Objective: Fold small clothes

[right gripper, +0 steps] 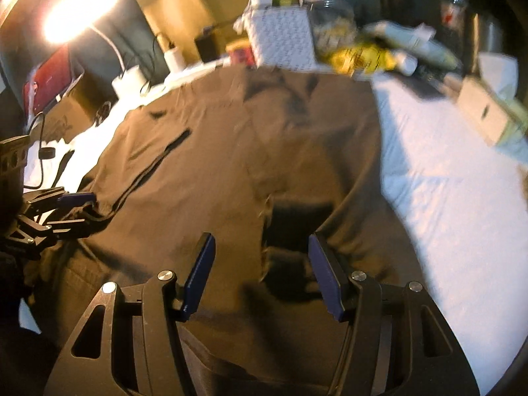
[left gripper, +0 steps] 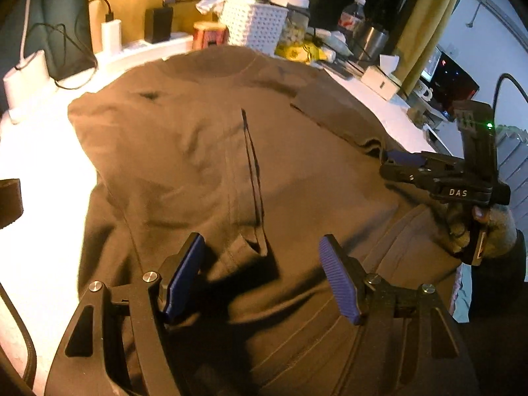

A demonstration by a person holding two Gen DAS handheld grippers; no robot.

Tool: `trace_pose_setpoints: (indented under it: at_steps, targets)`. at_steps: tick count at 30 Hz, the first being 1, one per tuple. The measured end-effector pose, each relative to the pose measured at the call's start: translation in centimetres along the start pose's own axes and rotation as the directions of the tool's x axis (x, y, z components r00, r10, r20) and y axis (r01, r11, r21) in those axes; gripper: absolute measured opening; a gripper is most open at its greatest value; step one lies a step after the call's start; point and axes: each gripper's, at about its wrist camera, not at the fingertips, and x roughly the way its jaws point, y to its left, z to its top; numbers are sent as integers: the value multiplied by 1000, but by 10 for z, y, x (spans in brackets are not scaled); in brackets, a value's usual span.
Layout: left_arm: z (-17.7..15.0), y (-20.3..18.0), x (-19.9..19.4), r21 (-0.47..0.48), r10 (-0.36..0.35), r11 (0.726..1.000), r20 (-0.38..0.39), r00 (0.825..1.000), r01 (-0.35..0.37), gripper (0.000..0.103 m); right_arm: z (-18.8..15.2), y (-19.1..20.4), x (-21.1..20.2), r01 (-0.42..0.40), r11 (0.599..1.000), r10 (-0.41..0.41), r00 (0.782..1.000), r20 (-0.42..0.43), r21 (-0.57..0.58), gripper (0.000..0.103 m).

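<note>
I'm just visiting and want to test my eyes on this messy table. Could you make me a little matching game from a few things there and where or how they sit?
Things:
1. brown garment
2. white basket
3. plastic bottle
4. left gripper

Descriptions:
A. stands at the far right of the clutter, in front of a dark background
B. jaws open, above the near part of the cloth
C. spread flat over the white table
D. perforated walls, just behind the garment's far edge

Pairs: 1-C, 2-D, 3-A, 4-B
</note>
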Motion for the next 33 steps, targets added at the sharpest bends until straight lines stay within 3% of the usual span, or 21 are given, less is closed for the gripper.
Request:
trace_pose_setpoints:
  at_steps: [9, 19, 33]
  targets:
    - [-6, -4, -7, 6, 20, 1000, 16, 1000, -20, 72, -7, 14, -8, -7, 1000, 7, 1000, -30, -17, 62]
    - [-15, -11, -36, -6, 88, 996, 119, 989, -88, 72, -15, 23, -37, 27, 999, -26, 1000, 14, -19, 62]
    - [-50, -31, -69, -24, 122, 993, 202, 972, -120, 72, -36, 47, -77, 44, 998, -40, 996, 82, -46, 62]
